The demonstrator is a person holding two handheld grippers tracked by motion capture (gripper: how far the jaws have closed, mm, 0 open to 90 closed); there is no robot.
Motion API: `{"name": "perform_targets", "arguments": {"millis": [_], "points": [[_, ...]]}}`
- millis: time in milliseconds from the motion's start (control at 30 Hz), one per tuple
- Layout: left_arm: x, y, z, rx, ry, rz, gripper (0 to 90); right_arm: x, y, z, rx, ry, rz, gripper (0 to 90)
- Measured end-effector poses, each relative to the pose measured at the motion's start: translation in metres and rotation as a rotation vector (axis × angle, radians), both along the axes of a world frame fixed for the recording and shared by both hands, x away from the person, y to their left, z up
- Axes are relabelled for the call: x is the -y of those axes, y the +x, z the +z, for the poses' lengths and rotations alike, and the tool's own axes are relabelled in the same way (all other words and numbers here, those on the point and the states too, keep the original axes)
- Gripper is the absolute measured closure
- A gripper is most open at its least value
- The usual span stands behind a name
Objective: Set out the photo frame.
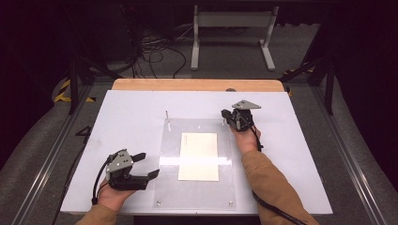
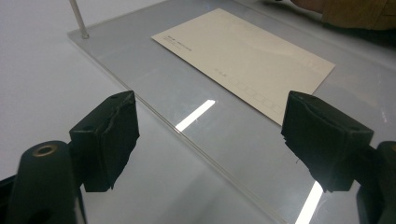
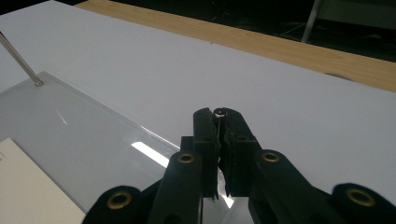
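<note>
A clear acrylic plate (image 1: 197,192) lies on the white board with a cream card (image 1: 199,156) flat on its middle. A thin metal pin (image 1: 166,115) stands upright at the plate's far left corner. My right gripper (image 1: 225,114) sits at the far right corner, shut on a second upright pin (image 3: 218,112) whose tip shows between the jaws. My left gripper (image 1: 149,165) rests open by the plate's left edge, nothing between its jaws. In the left gripper view the left gripper (image 2: 210,135) faces the card (image 2: 247,56) and the far left pin (image 2: 78,18).
The white board (image 1: 126,122) covers a wooden table whose back edge (image 1: 197,84) shows beyond it. Small screws (image 1: 158,203) mark the plate's near corners. On the floor behind stand a white frame (image 1: 232,28) and loose cables (image 1: 155,51).
</note>
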State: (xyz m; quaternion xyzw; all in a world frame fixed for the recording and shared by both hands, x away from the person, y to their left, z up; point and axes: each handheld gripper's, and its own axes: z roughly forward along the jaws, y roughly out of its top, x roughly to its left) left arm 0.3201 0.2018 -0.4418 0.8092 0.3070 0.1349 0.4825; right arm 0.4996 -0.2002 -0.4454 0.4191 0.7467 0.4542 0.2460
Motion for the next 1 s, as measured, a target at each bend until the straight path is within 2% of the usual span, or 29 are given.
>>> {"name": "perform_targets", "arguments": {"millis": [133,400,533,667,1000], "points": [[0.000,0.000,0.000,0.001,0.006,-0.003,19.3,0.001,0.002,-0.001,-0.002,0.004,0.006,85.4],[0.001,0.001,-0.001,0.006,0.013,-0.005,19.3,0.004,0.007,-0.004,-0.014,0.048,0.006,85.6],[0.002,0.001,-0.001,-0.003,0.008,0.002,19.3,0.003,0.010,-0.004,-0.026,0.061,-0.013,85.6],[0.002,0.002,0.000,0.009,0.023,-0.002,19.3,0.002,0.010,-0.005,-0.026,0.071,-0.025,85.6],[-0.004,0.002,0.001,0.030,0.032,-0.010,18.1,0.004,0.020,-0.003,-0.082,0.120,-0.038,85.6]]}}
